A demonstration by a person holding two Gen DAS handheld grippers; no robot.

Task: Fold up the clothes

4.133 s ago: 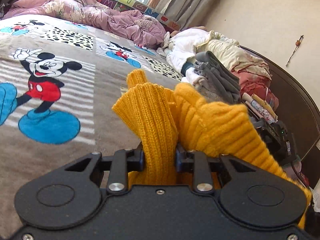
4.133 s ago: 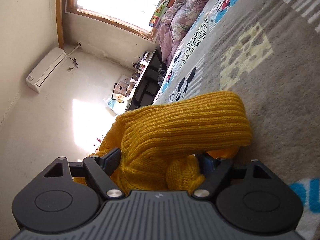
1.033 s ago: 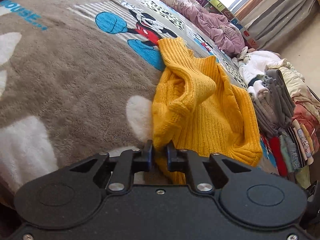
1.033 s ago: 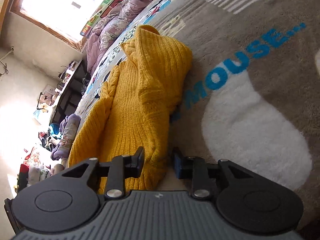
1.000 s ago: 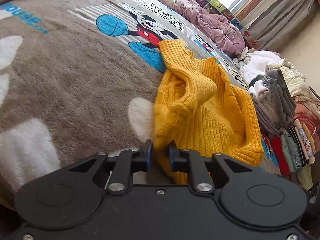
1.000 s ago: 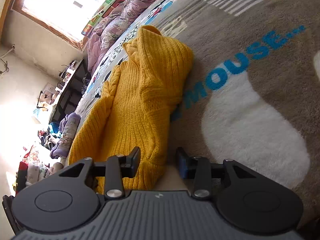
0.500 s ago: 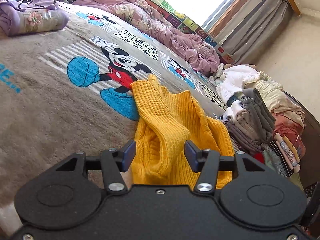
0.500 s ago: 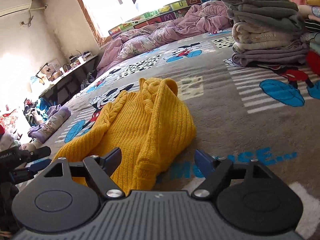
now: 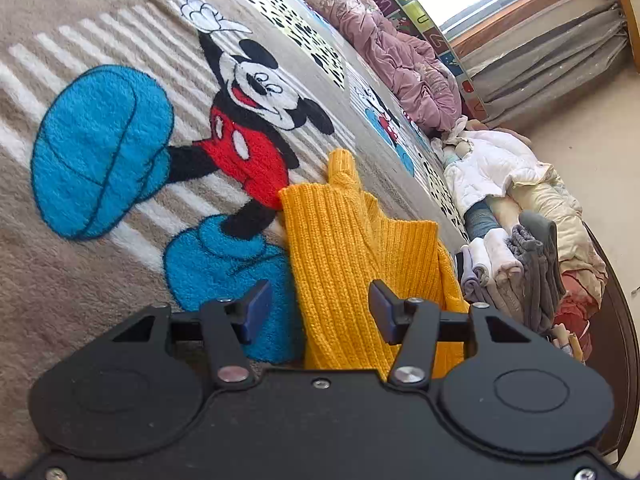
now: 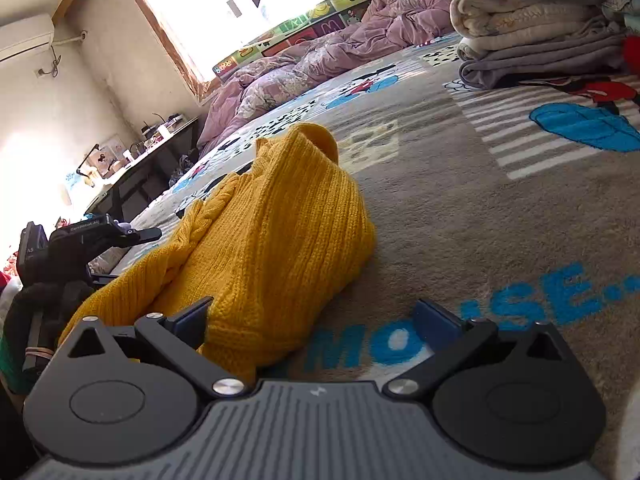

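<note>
Left gripper [image 9: 316,304]: jaws parted, sweater [image 9: 352,264] between them, ungripped; clenched on its hem a second ago. Right gripper [image 10: 316,320]: jaws opening, likewise released, knit beside the left finger only. Sweater: now lying bunched on blanket [image 9: 100,272]. Likely a fold laid down; regrasp next. Beyond: folded stack [image 10: 532,40], quilt [image 10: 304,68].
</note>
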